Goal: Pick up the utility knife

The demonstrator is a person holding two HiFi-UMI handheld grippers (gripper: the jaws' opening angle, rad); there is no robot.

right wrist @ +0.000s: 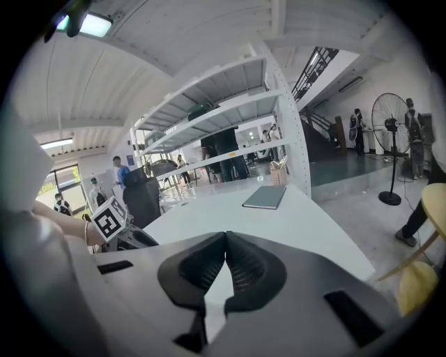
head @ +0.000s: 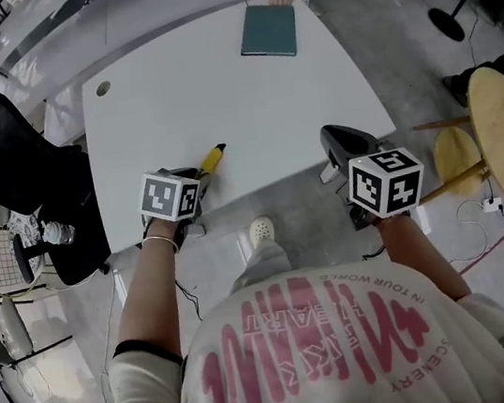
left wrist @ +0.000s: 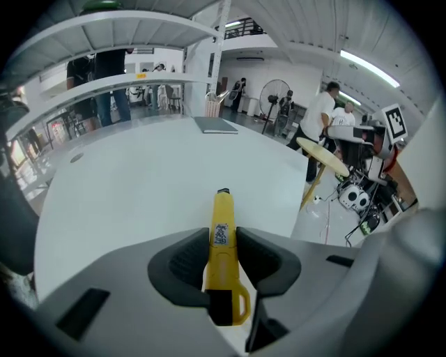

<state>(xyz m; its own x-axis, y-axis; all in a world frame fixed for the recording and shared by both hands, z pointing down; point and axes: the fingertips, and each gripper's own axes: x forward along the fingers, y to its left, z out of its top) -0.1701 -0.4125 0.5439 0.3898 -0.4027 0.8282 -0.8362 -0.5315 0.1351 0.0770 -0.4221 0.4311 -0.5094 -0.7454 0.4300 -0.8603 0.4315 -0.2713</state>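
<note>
Left gripper (left wrist: pixel 223 238) jaws grip the utility knife (left wrist: pixel 222 259); right gripper (right wrist: pixel 225 240) jaws closed, empty.

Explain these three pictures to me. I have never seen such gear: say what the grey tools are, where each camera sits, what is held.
A person carries two grey hand-held grippers, each with two jaws; the patterned cubes belong to them. One picture comes from a head camera looking down; the other two come from cameras riding on the grippers. The left gripper is clamped on a yellow plastic utility knife. The right gripper is shut, empty. On the white table lies a dark teal notebook.
</note>
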